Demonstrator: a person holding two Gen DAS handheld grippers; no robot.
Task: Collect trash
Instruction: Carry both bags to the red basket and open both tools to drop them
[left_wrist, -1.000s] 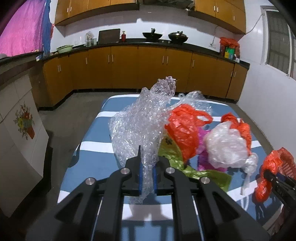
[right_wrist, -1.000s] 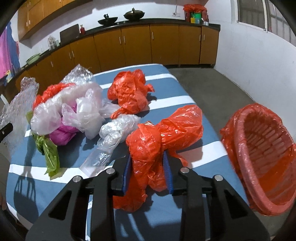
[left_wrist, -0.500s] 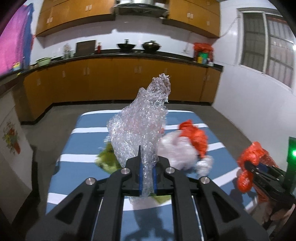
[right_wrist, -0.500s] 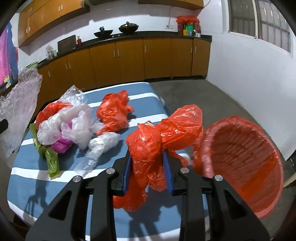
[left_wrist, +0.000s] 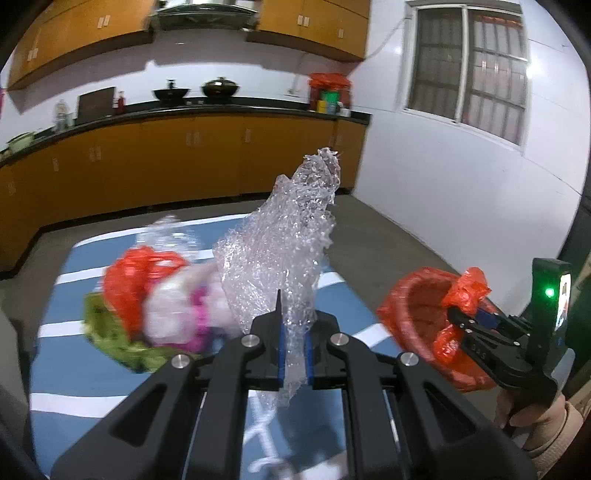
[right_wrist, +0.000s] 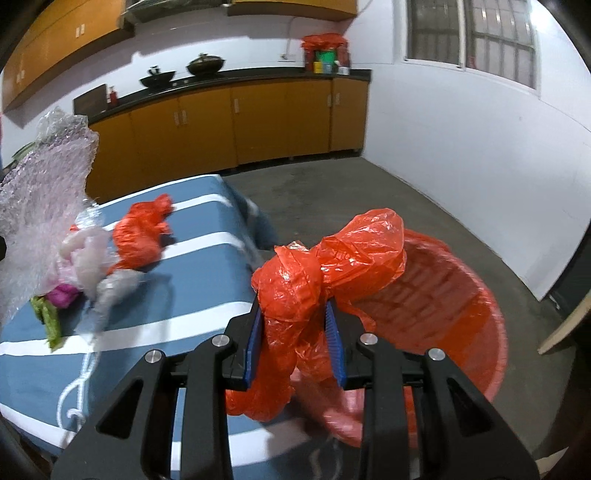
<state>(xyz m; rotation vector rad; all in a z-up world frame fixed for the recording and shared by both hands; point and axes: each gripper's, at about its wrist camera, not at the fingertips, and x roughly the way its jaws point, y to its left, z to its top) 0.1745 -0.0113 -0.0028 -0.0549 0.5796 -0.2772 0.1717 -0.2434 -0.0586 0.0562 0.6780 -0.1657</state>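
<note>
The right gripper holds a red bag over the red basket — the left gripper pinches bubble wrap. More bags wait on the striped table, far left.

Background: orange cabinets run along far wall under a black countertop. Two dark woks on it; containers under an orange bag at its right end. Barred window in white wall. Grey concrete floor.
</note>
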